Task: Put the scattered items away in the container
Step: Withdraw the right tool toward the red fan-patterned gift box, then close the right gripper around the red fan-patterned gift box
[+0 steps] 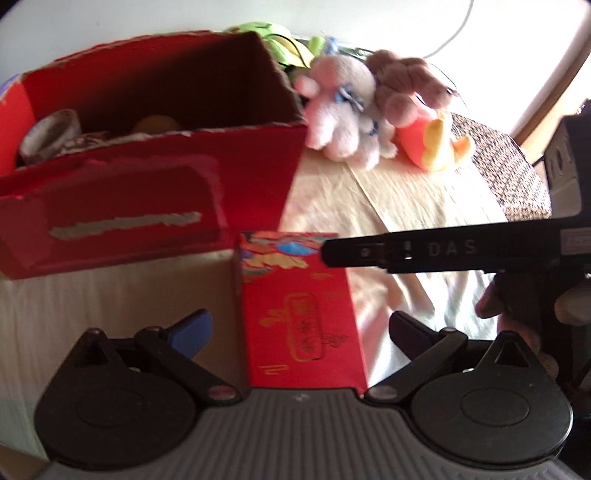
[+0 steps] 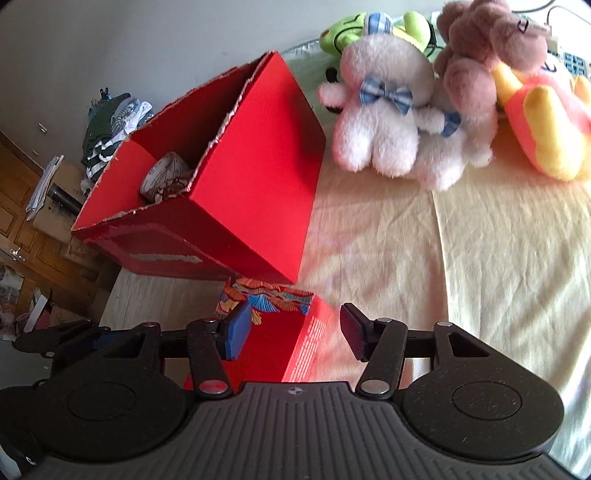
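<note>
A small red box with gold characters (image 1: 303, 317) stands on the cream cloth between the fingers of my open left gripper (image 1: 301, 328), which do not touch it. My right gripper (image 2: 291, 332) is open around the same box (image 2: 295, 343) from the other side, and one of its fingers (image 1: 406, 251) reaches the box's top in the left wrist view. The big red cardboard container (image 1: 155, 206) stands just behind, open, with a tape roll (image 1: 51, 133) and a yellow item (image 1: 157, 123) inside. It also shows in the right wrist view (image 2: 251, 192).
Plush toys lie behind and right of the container: a pink one (image 2: 384, 114), a brown one (image 2: 480, 55), an orange-yellow one (image 2: 543, 125) and a green one (image 2: 351, 29). A cable (image 1: 454, 33) runs along the wall. Clothes and wooden furniture (image 2: 22, 206) are off the table's left.
</note>
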Demonstrator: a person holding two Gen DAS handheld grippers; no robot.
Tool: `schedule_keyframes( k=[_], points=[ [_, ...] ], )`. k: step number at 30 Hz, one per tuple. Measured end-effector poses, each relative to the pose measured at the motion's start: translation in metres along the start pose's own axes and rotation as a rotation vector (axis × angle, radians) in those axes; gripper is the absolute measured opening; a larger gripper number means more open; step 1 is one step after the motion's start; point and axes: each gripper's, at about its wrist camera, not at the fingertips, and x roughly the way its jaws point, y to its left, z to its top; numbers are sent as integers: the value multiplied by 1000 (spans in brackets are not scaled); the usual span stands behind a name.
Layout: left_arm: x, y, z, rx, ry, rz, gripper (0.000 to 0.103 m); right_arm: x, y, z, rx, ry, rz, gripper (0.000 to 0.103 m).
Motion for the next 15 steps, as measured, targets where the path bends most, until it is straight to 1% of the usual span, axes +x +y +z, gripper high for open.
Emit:
schedule_keyframes(
  k=[2,6,10,15],
  points=[
    [6,-9,0,21,14,-1,101,2,-4,-1,22,27,18,57],
    [20,-16,1,42,40,26,101,6,-7,-5,37,70,49,58],
    [23,-16,3,53,37,43,101,13,-10,-5,56,116,80,58],
    [25,-17,3,76,25,63,101,20,-10,-1,81,144,111,58]
  ],
)
